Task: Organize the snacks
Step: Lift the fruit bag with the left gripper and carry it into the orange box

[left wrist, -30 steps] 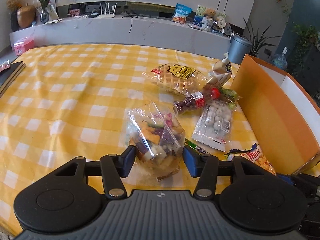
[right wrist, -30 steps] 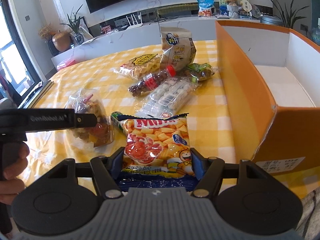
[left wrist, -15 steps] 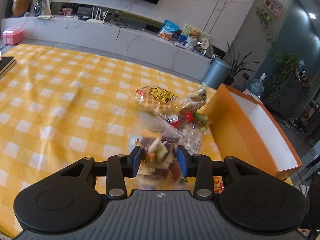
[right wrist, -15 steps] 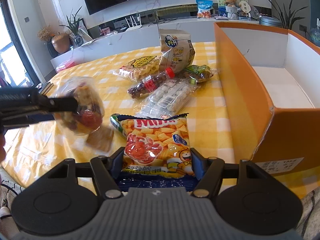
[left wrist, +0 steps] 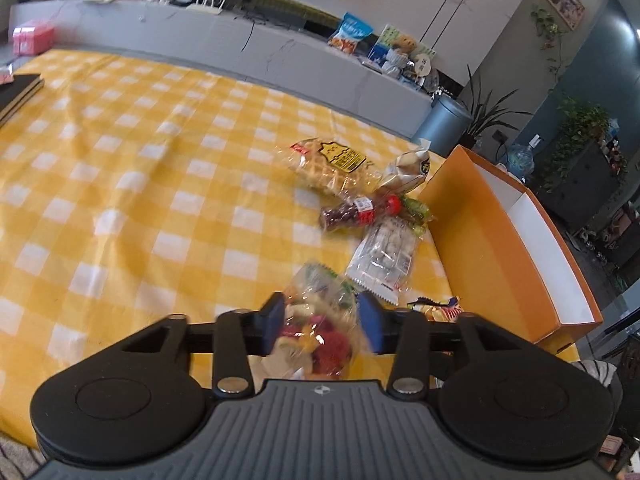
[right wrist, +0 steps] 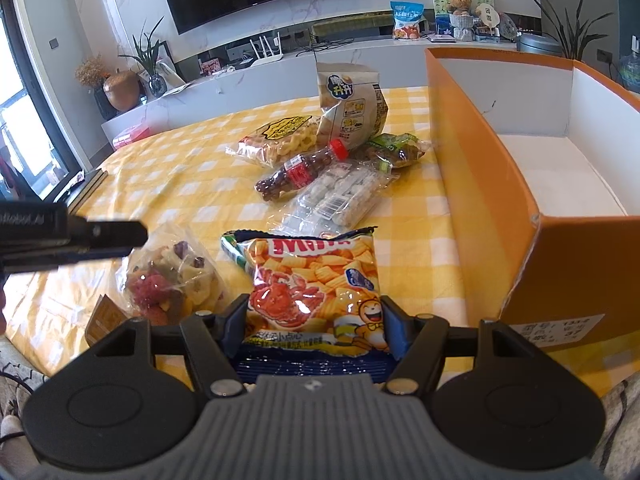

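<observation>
My left gripper [left wrist: 320,326] is shut on a clear bag of mixed dried fruit [left wrist: 320,332] and holds it above the yellow checked table; the bag hangs at the left of the right wrist view [right wrist: 172,276]. My right gripper [right wrist: 314,326] has its pads on both sides of an orange crab-chip bag [right wrist: 316,284] that lies on the table. The open orange box [right wrist: 520,184] with a white inside stands to the right; it also shows in the left wrist view [left wrist: 512,248].
More snacks lie near the box: a waffle pack [right wrist: 280,140], a tan pouch [right wrist: 352,106], a small red-capped bottle [right wrist: 298,174], a clear candy pack [right wrist: 336,200] and a green packet [right wrist: 396,148]. Dark books [left wrist: 18,92] lie at the table's far left.
My left gripper closed on the dried-fruit bag, lifted it off the table and swung it toward the chip bag and box. The right gripper has stayed around the chip bag.
</observation>
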### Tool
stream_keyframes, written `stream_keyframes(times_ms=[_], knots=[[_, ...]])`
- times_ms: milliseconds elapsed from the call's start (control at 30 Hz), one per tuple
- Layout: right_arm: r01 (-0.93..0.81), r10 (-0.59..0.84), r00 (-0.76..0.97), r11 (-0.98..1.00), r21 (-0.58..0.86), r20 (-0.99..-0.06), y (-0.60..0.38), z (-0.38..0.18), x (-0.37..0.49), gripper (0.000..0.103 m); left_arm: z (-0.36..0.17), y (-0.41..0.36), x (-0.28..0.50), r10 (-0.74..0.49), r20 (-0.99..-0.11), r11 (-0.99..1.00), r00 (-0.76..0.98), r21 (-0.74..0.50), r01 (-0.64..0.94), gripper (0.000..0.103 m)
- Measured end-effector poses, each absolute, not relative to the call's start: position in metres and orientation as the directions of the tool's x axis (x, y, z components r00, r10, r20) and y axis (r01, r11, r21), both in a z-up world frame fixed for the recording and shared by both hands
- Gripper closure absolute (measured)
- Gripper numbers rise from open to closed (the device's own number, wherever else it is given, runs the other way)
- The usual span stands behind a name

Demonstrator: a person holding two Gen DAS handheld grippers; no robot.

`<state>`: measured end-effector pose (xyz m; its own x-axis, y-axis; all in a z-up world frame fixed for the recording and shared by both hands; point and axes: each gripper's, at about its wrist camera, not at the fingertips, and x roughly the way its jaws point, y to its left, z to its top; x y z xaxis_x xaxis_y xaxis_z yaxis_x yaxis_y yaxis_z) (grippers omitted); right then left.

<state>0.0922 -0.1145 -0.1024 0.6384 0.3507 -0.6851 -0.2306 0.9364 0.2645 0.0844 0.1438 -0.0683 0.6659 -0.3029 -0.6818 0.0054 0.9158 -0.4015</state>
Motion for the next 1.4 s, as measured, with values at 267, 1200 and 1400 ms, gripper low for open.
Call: stream_keyframes(times_ms=[267,1200,1400], knots=[[-0.248,0.34,0.627,0.94,0.235,-0.701,-0.108,-0.105,0.095,0.037,-0.071,0.123,0.09,-0.196,-0.771,0.978,0.606,-0.197,0.066,0.013],[-0.245,0.341,0.665,0.94,0.237,-0.665,-0.112,-0.1,0.088,0.038,-0.055,0.113,0.068,-0.11,-0.636,0.984,0.763,-0.176,-0.004,0.033],[-0.276,0.368,0.675,0.93,0.243,-0.639,-0.11,-0.096,0.085,0.038,-0.024,0.101,0.062,-0.129,-0.576,0.984,0.807,-0.177,0.031,0.033]])
